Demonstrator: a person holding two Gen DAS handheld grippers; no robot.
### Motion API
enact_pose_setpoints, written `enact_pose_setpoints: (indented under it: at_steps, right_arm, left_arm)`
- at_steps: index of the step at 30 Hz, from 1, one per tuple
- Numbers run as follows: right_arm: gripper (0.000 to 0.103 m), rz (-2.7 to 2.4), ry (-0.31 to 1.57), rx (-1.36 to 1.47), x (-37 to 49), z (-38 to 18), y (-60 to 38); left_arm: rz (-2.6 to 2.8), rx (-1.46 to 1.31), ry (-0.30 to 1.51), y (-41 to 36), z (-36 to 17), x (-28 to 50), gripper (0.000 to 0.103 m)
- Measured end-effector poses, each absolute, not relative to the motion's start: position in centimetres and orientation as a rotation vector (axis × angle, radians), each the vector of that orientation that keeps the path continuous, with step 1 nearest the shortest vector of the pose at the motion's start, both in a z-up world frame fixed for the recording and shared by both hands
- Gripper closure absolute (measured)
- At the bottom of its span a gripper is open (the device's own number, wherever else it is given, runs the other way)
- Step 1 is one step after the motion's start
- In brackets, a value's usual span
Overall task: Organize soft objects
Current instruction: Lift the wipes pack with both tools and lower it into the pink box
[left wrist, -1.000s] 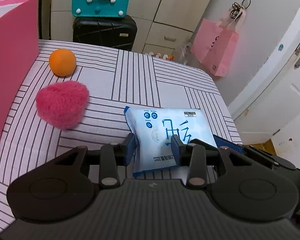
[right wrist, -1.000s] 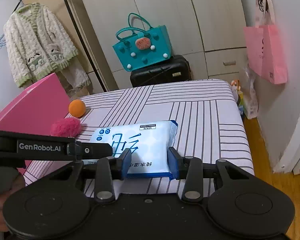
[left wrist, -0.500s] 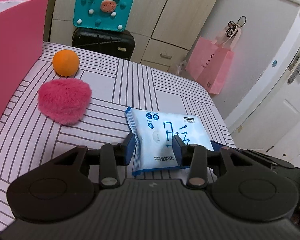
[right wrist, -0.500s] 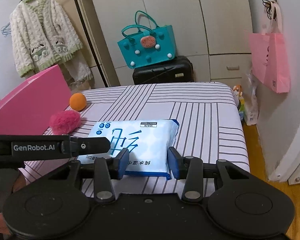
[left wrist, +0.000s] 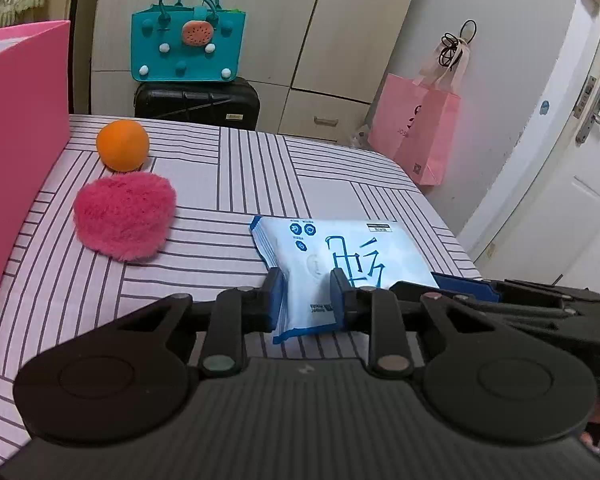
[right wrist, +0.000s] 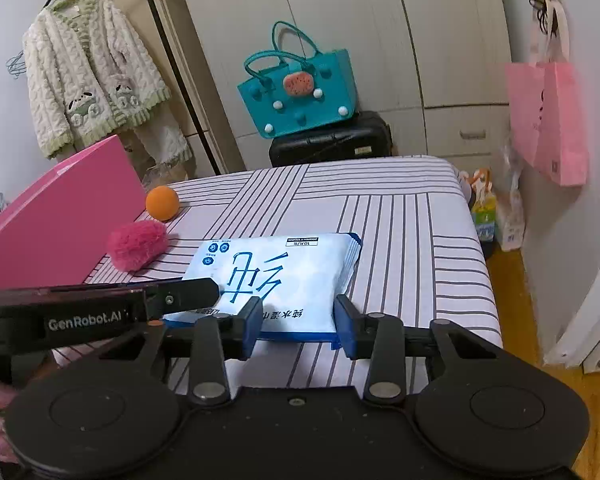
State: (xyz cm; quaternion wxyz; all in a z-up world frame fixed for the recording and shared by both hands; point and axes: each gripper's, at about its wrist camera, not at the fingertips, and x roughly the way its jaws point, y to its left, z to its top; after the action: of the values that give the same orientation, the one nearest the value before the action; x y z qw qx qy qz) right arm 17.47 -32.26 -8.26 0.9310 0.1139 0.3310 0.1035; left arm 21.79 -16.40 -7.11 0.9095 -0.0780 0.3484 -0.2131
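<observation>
A white and blue wet-wipe pack (left wrist: 332, 256) lies flat on the striped bed, also in the right wrist view (right wrist: 284, 276). My left gripper (left wrist: 306, 300) is open with its blue pads on either side of the pack's near left corner. My right gripper (right wrist: 298, 320) is open, its pads straddling the pack's near edge. A fluffy pink heart cushion (left wrist: 126, 214) and an orange ball (left wrist: 123, 145) lie to the left, beside a pink box (left wrist: 20, 152). In the right wrist view the cushion (right wrist: 137, 245), ball (right wrist: 162, 203) and box (right wrist: 60, 220) sit at the left.
The striped bed (right wrist: 400, 216) ends at the right above a wooden floor (right wrist: 516, 320). A teal bag (left wrist: 188, 50) stands on a black suitcase (left wrist: 196, 102) beyond the bed. A pink paper bag (left wrist: 420, 128) hangs by the white door (left wrist: 560, 200).
Both grippers have drawn back and lowered a little along the pack, so less of it lies between the pads. The pack, cushion and ball have not moved.
</observation>
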Motion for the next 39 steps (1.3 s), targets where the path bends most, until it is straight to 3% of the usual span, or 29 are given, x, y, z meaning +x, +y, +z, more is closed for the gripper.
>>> enact_pose_setpoints:
  at_steps: [8, 16, 39]
  right_arm:
    - [0.061, 0.216, 0.71, 0.221, 16.3, -6.7, -31.0]
    - [0.051, 0.25, 0.722, 0.17, 13.3, -2.7, -28.9]
    - [0.037, 0.449, 0.507, -0.12, 10.0, 8.2, -16.8]
  left_arm:
    - [-0.444, -0.088, 0.709, -16.9, -5.3, 20.5, 0.08]
    - [-0.52, -0.062, 0.72, -14.8, -1.7, 17.7, 0.08]
    - [-0.473, -0.006, 0.489, -2.3, 8.9, 10.5, 0.08]
